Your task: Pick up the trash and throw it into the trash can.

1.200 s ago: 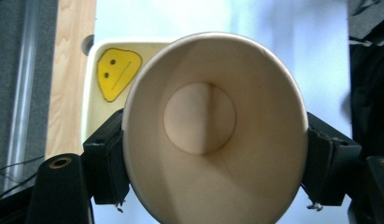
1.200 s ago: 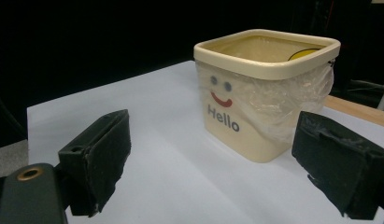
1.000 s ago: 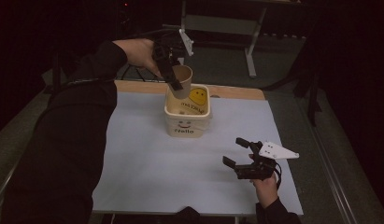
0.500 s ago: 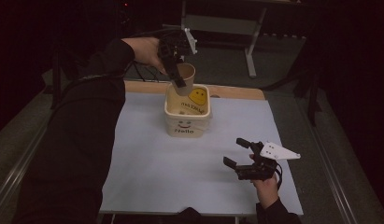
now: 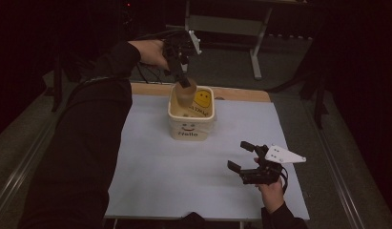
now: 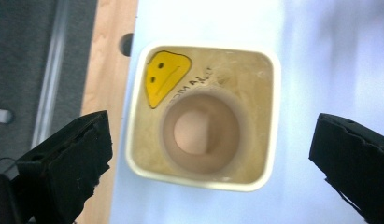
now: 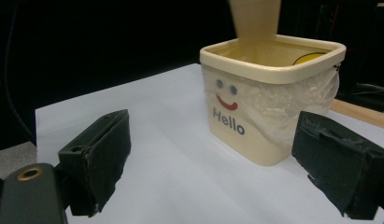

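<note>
Nearest, the right gripper (image 5: 244,157) rests on the white sheet (image 5: 155,176), jaws spread and empty, simply waiting. Farther off, the left gripper (image 5: 184,81) has just opened above the tub (image 5: 190,131), apparently letting go of the paper cup (image 6: 202,133) standing inside.

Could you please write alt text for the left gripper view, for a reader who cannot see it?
Seen from straight above, a brown paper cup stands inside a cream square tub that bears a yellow smiley sticker. The left gripper is open, a black jaw at either side, touching nothing. The tub rests on a white sheet over a wooden table.
</note>
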A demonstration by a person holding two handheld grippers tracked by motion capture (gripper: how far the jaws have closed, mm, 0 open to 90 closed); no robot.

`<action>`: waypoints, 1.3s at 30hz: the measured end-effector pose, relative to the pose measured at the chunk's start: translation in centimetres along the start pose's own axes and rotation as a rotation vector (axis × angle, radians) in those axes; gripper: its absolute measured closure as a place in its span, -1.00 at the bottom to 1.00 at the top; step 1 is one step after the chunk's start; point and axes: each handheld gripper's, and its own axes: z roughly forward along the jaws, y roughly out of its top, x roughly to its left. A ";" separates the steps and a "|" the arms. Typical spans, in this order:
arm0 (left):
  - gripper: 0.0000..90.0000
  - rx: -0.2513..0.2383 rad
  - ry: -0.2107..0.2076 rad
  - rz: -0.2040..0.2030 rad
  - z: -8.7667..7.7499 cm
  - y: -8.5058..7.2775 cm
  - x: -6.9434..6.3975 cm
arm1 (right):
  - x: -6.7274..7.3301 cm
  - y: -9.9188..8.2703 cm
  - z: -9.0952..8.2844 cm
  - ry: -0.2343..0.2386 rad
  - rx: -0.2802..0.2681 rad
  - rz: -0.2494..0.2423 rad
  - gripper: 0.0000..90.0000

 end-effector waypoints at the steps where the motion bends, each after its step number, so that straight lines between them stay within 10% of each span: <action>1: -0.99 -0.007 -0.001 0.000 0.1 -0.1 0.0 | 0.0 0.0 0.0 0.001 0.001 -0.002 -0.74; 39: -0.99 -0.132 0.008 -0.080 -1.8 -3.8 -4.0 | 0.8 0.2 0.2 0.009 0.023 -0.035 -0.74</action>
